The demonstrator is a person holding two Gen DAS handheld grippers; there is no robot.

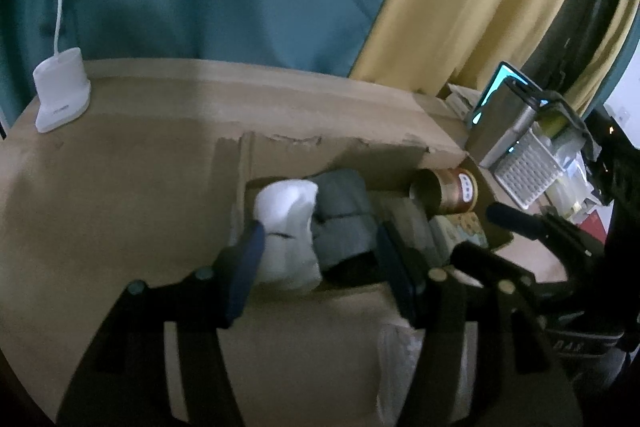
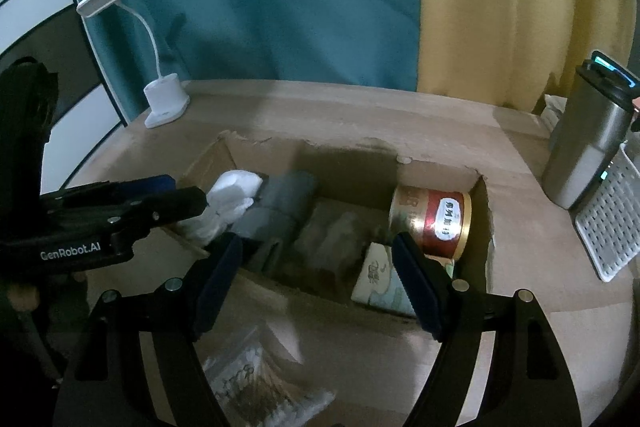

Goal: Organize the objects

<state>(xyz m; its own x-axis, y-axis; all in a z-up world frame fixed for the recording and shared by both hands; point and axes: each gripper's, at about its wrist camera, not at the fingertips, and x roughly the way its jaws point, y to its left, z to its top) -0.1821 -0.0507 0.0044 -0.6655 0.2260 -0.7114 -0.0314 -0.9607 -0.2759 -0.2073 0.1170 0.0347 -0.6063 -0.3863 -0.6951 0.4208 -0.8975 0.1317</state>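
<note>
Two sets of tongs hang over the open cardboard box that sits mid-surface, and neither is gripping anything. Your left tongs stand parted around the white sock bundle at the box's left end; the left pad looks to be brushing the white fabric, though I cannot tell for sure, and the right pad is clear of it. Just beside the white bundle lie the rolled grey socks, and the gold-and-red tin lies on its side at the box's right end above a small patterned packet. Your right tongs are spread wide over the box's near edge, empty. The risk, as I judge it, is snagging: if you pull the left tongs back at this tilt, the pad may drag the white bundle up the left wall and out. The plastic bag near the front edge of the surface sits under your right tongs, so lowering them blindly could crush or push it.
</note>
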